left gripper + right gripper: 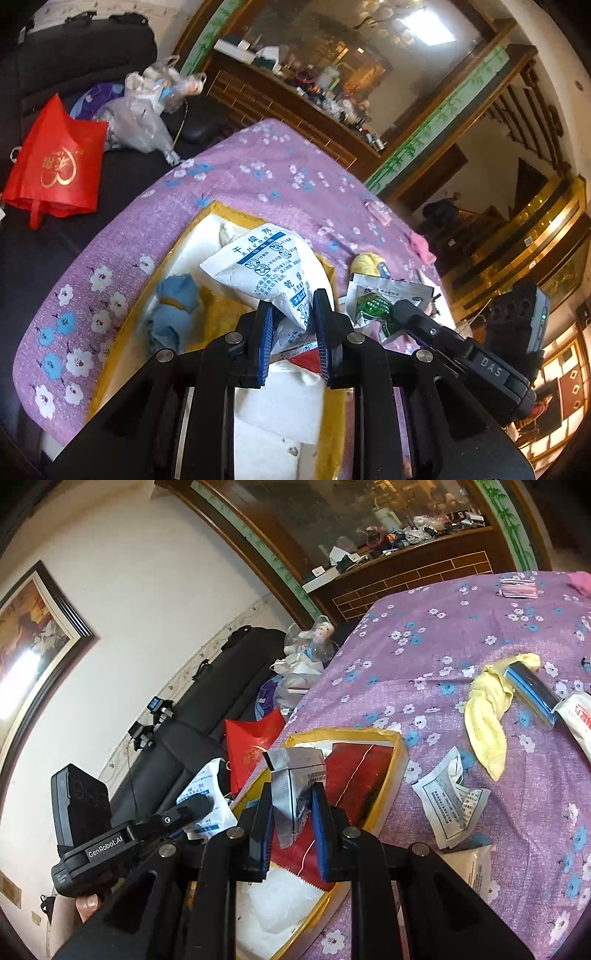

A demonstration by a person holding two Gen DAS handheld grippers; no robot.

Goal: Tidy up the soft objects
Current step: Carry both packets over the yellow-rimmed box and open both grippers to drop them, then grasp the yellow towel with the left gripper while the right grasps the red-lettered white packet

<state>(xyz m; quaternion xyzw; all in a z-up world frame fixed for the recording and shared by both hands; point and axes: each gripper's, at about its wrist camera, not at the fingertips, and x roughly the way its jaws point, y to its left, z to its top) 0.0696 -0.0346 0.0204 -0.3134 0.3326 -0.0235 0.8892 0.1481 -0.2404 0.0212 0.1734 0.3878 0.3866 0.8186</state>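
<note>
Left claw point(293, 314) clamps a white blue-printed desiccant bag point(266, 273), right claw point(293, 805) a crumpled silver sachet point(291, 786)

White desiccant sachet with blue printed text point(258, 273): puffed, tilted, lower corner pinched between blue pads, hanging over the shallow yellow-rimmed box point(400, 755). Silver-grey foil packet point(291, 790): crumpled, upright, clamped between blue pads above the box's red lining. Box holds a bunched light-blue cloth point(173, 314) toward 9 o'clock. On the purple floral cover, at 3 o'clock of the box: a creased white leaflet packet point(450, 805); at 1 o'clock, a limp pale-yellow cloth point(487, 716).
</note>
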